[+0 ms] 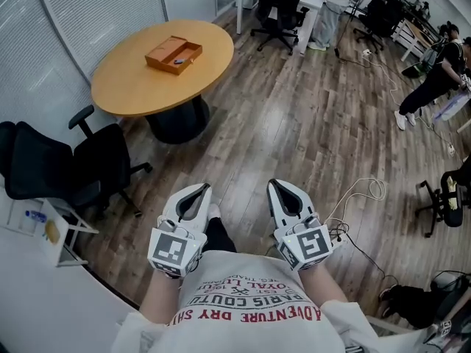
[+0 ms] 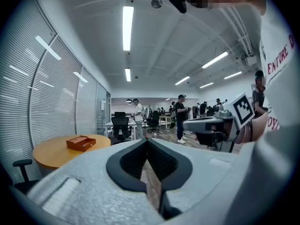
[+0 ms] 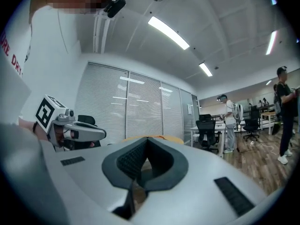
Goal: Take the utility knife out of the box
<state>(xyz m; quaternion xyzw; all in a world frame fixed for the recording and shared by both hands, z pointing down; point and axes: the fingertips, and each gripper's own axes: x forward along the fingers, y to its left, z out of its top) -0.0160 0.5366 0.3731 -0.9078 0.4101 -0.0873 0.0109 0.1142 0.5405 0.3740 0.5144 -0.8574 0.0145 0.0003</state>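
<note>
An open orange-brown box (image 1: 174,54) sits on the round wooden table (image 1: 132,79) at the far upper left. A small dark item (image 1: 179,61) lies in the box, too small to identify as the knife. My left gripper (image 1: 194,195) and right gripper (image 1: 282,192) are held side by side close to my body, well short of the table, both shut with nothing between the jaws. The left gripper view shows its tips (image 2: 147,142) meeting, with the box (image 2: 80,142) far off to the left. The right gripper's tips (image 3: 146,139) also meet, with a sliver of table (image 3: 157,137) beyond them.
Two black office chairs (image 1: 73,168) stand between me and the table on the left. A white cart (image 1: 44,230) is at the lower left. Cables (image 1: 360,193) trail on the wood floor to the right. Desks, chairs (image 1: 278,6) and people (image 1: 434,79) fill the far right.
</note>
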